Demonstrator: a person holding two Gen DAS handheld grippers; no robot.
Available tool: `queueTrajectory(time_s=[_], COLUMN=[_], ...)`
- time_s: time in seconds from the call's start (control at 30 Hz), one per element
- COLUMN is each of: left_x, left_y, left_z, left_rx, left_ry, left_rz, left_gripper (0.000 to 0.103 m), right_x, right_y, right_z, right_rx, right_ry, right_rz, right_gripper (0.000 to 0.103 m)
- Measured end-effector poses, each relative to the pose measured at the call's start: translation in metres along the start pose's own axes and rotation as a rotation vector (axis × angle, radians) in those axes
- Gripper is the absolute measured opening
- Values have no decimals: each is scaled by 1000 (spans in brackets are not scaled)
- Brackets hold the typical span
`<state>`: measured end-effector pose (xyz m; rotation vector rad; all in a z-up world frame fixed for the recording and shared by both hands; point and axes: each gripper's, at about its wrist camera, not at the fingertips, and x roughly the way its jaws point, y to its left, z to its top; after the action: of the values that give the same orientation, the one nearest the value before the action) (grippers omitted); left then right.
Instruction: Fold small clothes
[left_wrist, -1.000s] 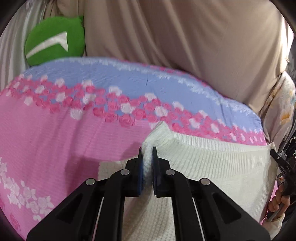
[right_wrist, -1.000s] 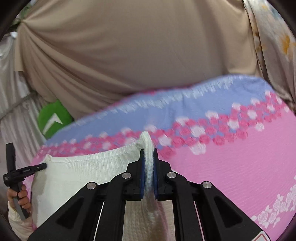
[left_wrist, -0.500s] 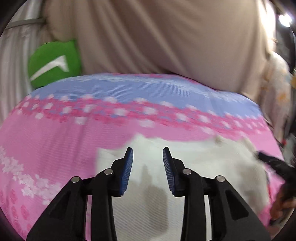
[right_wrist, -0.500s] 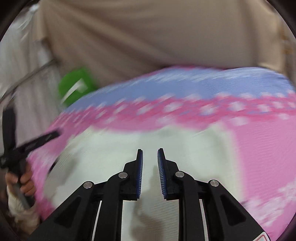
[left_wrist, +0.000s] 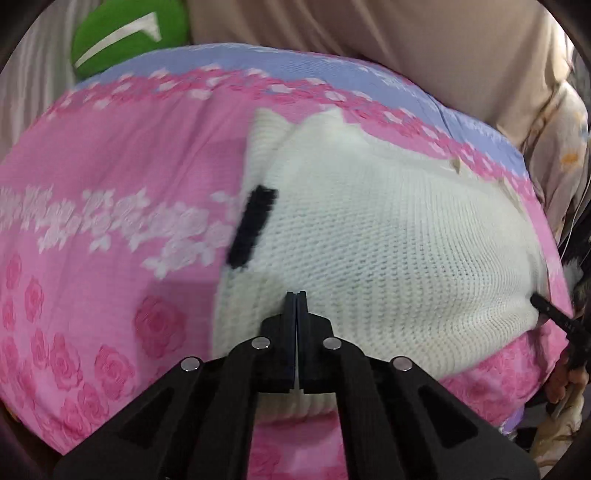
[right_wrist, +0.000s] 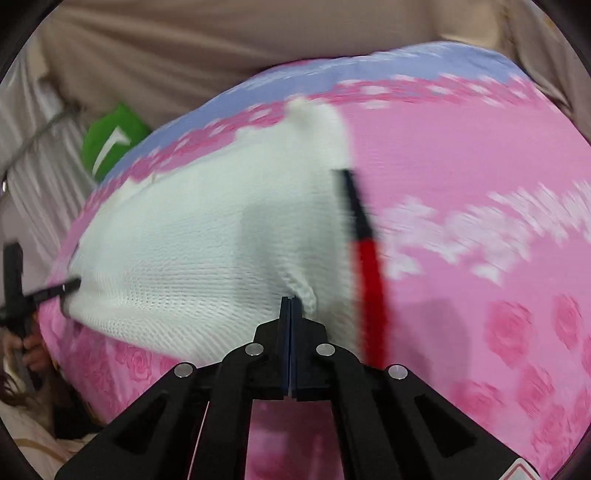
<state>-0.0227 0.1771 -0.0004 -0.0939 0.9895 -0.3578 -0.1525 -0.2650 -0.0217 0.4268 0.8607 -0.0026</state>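
Both claws, left claw (left_wrist: 295, 295) and right claw (right_wrist: 291, 300), were closed, each pinching the white knit sweater (left_wrist: 388, 229) at its near edge, spread away across the bed (left_wrist: 110, 166).

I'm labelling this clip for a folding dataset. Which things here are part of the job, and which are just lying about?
Part of the job:
- white knit sweater
- left gripper, shut on its near edge
- right gripper, shut on its near edge

Just there:
- pink floral bedsheet
- green cushion
- beige curtain
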Motion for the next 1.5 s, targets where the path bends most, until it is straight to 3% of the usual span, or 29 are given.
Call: queueTrajectory(time_s=[0.07,0.17,0.23,0.3,0.37,0.47,0.53,0.57,0.6,0.7,0.77,0.8,0.9,0.97,1.07,1.17,1.27,1.33,1.4,1.5], left_x=[-5,-15,-21,-16,1,39,60,70,76,75,75,79,94,92,77,33,-5,-7,5,31], left_y=[3,-19,-32,-37,-37,-27,-23,-22,-21,-21,-17,-13,-8,-9,-10,-27,-65,-95,-118,-118], left_z=[1,18,40,68,95,124,132,133,131,130,131,132,132,133,129,116,95,78,60,39], left_rx=[-36,18,42,44,31,-8,-22,-24,-38,-32,-45,-60,-71,-68,-82,-41,63,147,216,230], left_ry=[-2,-81,-146,-202,-223,-153,-104,-72,-52,-82,-98,-95,-88,-86,-110,-205,-259,-220,-157,-64], left_rz=[-23,9,8,26,88,72,61,47,28,48,55,60,75,82,75,80,29,-36,-70,-17], left_gripper=[0,4,25,61,65,64,47,18,7,7,7,7,7,8,10,9,10,12,15,15], right_x=[-8,-16,-19,-15,4,44,66,75,82,63,50,53,94,84,54,23,26,42,55,64], right_y=[0,14,26,31,29,29,35,37,40,42,37,31,3,2,8,43,109,152,181,180], right_z=[4,25,55,85,114,141,143,144,143,143,146,149,149,150,144,124,87,57,31,10], right_rx=[-22,-35,-55,-68,-64,-33,-58,-77,-88,-73,-61,-46,35,53,84,-24,-221,-324,-408,-456], right_ry=[-36,-98,-175,-237,-240,-170,-136,-119,-98,-197,-261,-247,-97,-111,-199,-256,-166,-70,-13,10], right_rz=[-147,-96,-75,-75,-74,-73,-95,-117,-135,-80,-111,-120,-130,-103,-83,-26,71,166,198,106], right_gripper=[0,10,19,63,70,70,62,33,9,8,7,7,7,8,17,18,17,17,15,6])
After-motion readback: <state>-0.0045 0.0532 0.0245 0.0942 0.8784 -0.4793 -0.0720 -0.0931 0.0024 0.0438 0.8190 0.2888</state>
